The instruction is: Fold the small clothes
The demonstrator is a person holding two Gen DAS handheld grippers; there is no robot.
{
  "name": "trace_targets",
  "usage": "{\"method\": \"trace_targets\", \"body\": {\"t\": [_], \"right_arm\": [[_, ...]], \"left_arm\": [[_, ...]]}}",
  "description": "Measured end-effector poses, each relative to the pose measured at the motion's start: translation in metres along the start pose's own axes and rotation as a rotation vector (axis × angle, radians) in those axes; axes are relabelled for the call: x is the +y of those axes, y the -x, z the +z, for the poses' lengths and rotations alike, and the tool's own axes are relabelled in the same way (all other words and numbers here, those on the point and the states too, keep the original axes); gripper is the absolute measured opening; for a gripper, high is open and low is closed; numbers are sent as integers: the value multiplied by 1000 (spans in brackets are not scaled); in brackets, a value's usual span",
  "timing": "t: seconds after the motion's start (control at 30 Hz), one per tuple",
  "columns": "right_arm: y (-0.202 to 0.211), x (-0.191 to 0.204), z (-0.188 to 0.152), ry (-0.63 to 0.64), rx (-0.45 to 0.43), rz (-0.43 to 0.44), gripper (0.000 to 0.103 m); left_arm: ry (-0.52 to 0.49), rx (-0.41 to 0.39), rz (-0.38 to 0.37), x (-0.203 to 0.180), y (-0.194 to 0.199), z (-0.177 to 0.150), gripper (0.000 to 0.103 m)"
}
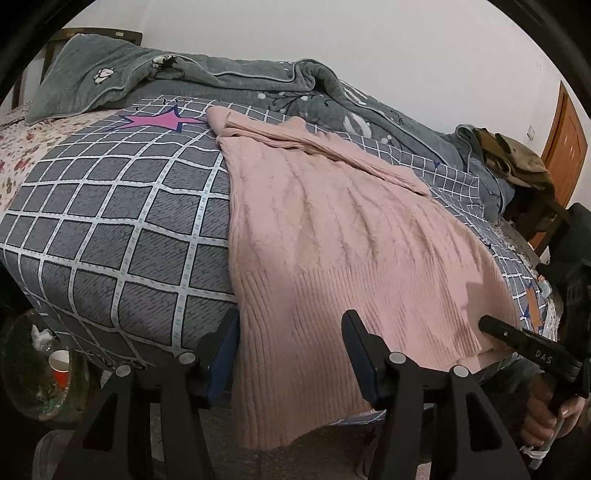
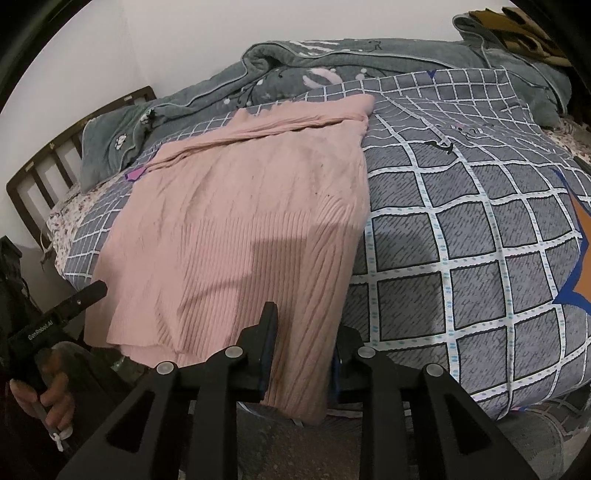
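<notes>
Spread flat on the grey checked quilted bed point(image 1: 110, 221), ribbed hem overhanging, pink cable-knit sweater point(image 1: 332, 240); hem straddled by wide left tongs point(image 1: 291, 350) and right tongs point(image 2: 306, 354), apparently for lifting.

Pale pink sweater point(image 1: 332, 236), cable-knit above, ribbed at the hem. Grey quilt point(image 1: 122, 221) under it, crossed by a white grid with tiny blue dots; 1 magenta star point(image 1: 159, 120) edged navy, 1 orange star point(image 2: 580, 254) edged blue. Grey-green blanket point(image 1: 229, 74) with pale piping and white flower and bunny motifs. Floral sheet point(image 1: 14, 162), white with red-pink blossoms. Black fingers point(image 2: 267, 332) with blue pads. Red cup point(image 1: 59, 367), white inside. Dark brown headboard point(image 2: 48, 166). Orange-brown door point(image 1: 565, 140). White wall point(image 1: 369, 33). Olive-tan cloth point(image 1: 517, 158) bunched on the blanket.
</notes>
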State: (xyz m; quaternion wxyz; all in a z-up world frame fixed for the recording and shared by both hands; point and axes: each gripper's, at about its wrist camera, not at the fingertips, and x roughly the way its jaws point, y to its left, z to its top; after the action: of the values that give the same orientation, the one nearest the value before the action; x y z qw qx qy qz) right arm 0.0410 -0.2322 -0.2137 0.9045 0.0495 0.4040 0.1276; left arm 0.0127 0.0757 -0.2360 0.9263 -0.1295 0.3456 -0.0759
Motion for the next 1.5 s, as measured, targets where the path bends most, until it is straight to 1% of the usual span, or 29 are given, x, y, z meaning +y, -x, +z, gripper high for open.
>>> {"method": "trace_targets", "body": {"t": [0.07,0.17,0.27,0.33,0.47,0.53,0.67,0.8,0.87,0.9,0.97,1.1,1.33,1.43,1.5], "right_arm": [[0,0,0,5,2,-4,26],[0,1,-2,1,-2,-27,26],[1,1,-3,1,-6,-30,26],[2,1,-4,3,-5,-32,26],[3,0,-5,-9,-6,-21,26],[4,-3,-5,-29,-6,-6,26],[4,-9,-4,-62,-1,26,26],[4,-13,-4,-94,2,55,26],[4,-10,-4,-92,2,55,26],[4,-10,-4,-89,2,54,26],[3,-7,-5,-77,3,53,26],[3,-5,-5,-58,4,50,26],[3,-9,-5,-73,5,62,26],[3,-8,-5,-68,5,61,26],[3,-8,-4,-66,5,60,26]], "left_arm": [[-3,0,2,0,1,-1,54],[2,4,-12,1,3,-3,54],[15,12,-27,3,4,-3,54],[38,19,-60,6,5,-3,52],[103,40,-154,16,5,-3,52],[122,47,-178,18,4,-5,49],[149,67,-234,21,3,-7,48],[151,104,-319,17,0,-8,48],[140,133,-338,12,-4,-10,49],[123,143,-350,7,-6,-11,53],[96,156,-357,0,-7,-13,53],[62,213,-388,-11,-12,-18,53],[49,269,-451,-16,-13,-23,53],[35,260,-436,-19,-13,-25,53],[56,231,-420,-15,-10,-24,53]]}}
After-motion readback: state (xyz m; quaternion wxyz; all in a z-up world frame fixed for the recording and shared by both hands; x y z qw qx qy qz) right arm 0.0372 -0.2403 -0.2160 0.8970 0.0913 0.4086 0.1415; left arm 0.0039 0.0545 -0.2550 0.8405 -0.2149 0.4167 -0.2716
